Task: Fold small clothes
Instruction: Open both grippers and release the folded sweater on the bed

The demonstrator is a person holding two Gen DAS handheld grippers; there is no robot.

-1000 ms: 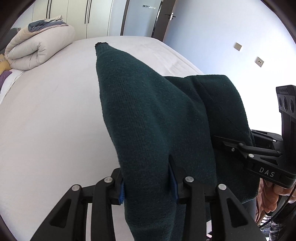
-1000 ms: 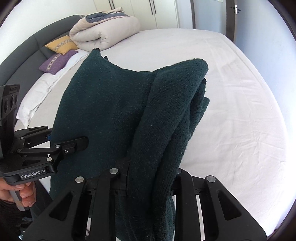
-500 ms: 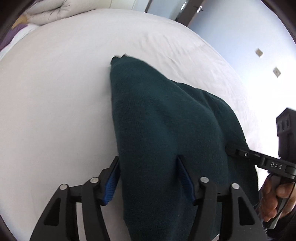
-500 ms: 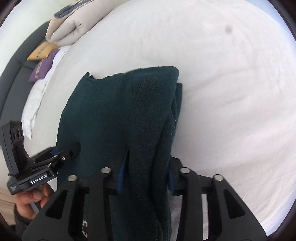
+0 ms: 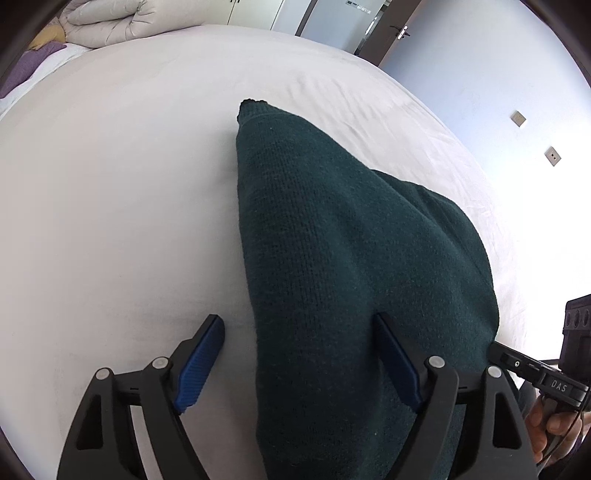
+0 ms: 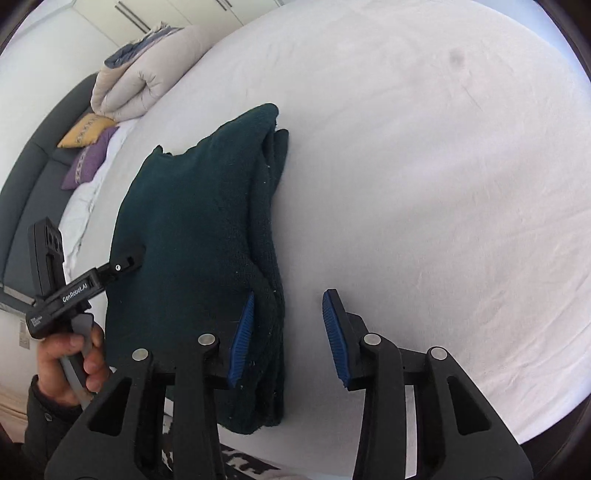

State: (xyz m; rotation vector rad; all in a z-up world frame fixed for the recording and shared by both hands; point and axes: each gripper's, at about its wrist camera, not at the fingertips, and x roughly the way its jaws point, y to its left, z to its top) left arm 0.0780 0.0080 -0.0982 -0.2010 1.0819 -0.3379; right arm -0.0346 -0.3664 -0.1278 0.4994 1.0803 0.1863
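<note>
We saw bare bed sheet [image 6: 424, 184] from twelve to three o'clock; the folded sweater [image 6: 192, 229] blocked nine o'clock.

Bed [image 6: 424, 184]: white sheet, lightly creased, fills both views.
Duvet [image 6: 147, 77]: beige, rolled, at 11 o'clock near the headboard [image 6: 26, 177].
Cushions: yellow cushion [image 6: 83, 129] and purple cushion [image 6: 88, 162] beside it.
Wardrobe [image 6: 147, 14]: white doors at 12 o'clock.
Wall [image 5: 480, 74]: pale blue, two switch plates, daylight at 3 o'clock.

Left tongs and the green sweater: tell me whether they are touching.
Touching on one side only. The left wrist view shows the left tongs open: the right pad lies against the green sweater, while white sheet shows beside the left pad.
</note>
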